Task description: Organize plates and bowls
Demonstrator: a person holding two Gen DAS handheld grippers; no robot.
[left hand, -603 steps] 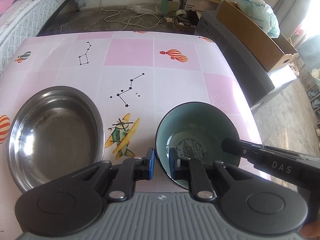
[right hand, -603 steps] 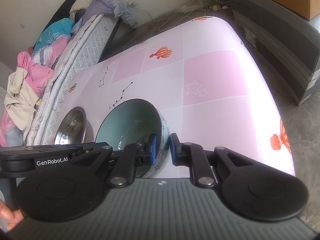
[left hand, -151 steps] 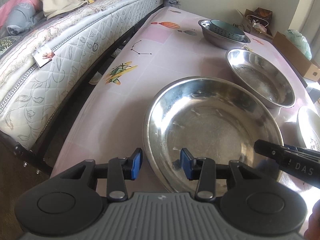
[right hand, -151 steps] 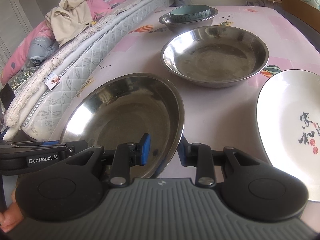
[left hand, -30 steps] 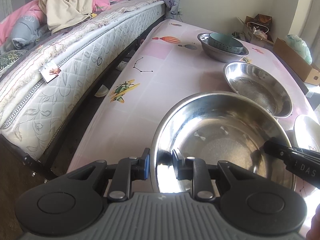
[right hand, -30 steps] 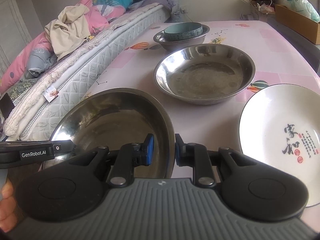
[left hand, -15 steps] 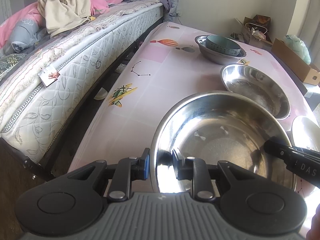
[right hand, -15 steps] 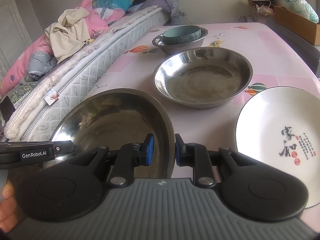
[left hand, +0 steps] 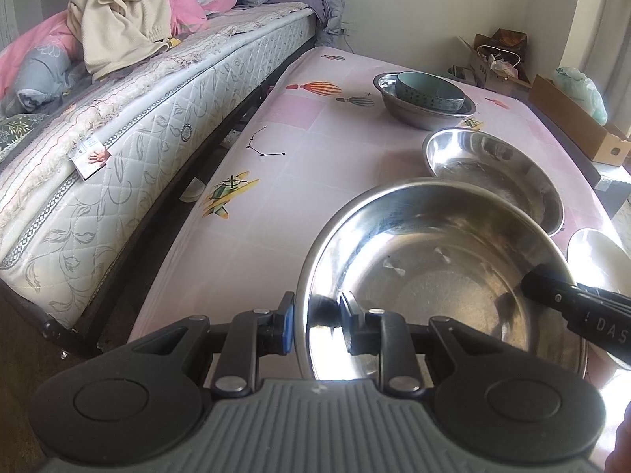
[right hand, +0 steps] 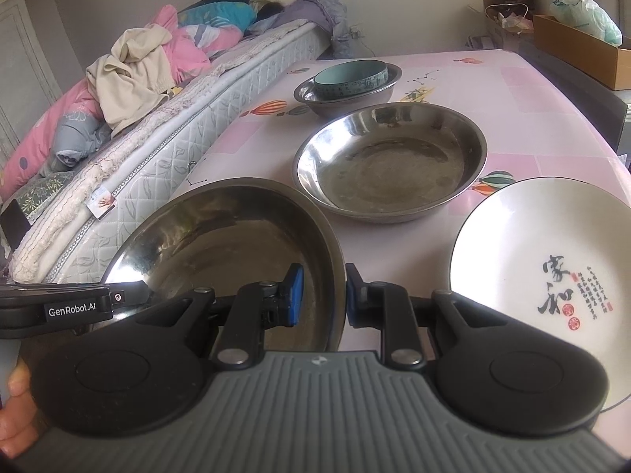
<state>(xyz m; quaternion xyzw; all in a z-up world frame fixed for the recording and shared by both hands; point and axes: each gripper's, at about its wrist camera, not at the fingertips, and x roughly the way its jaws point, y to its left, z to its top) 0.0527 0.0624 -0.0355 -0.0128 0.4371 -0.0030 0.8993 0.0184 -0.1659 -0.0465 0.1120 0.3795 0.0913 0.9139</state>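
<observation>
A large steel basin [left hand: 434, 260] is held above the pink table [left hand: 315, 165]. My left gripper [left hand: 315, 315] is shut on its near left rim. My right gripper [right hand: 320, 293] is shut on the right rim of the same basin [right hand: 221, 236]. A second steel basin [right hand: 390, 161] sits on the table just beyond, also in the left wrist view [left hand: 497, 169]. Farther back a teal bowl [right hand: 351, 73] sits inside a smaller steel bowl [right hand: 355, 98]. A white plate [right hand: 552, 268] with black characters lies at the right.
A mattress [left hand: 118, 149] with piled clothes [right hand: 138, 67] runs along the table's left side, with a gap to the floor between. Cardboard boxes [left hand: 575, 122] and bags stand beyond the table's far right edge.
Both grippers have lifted the large basin a little higher and carried it slightly toward the second basin. Grips are unchanged.
</observation>
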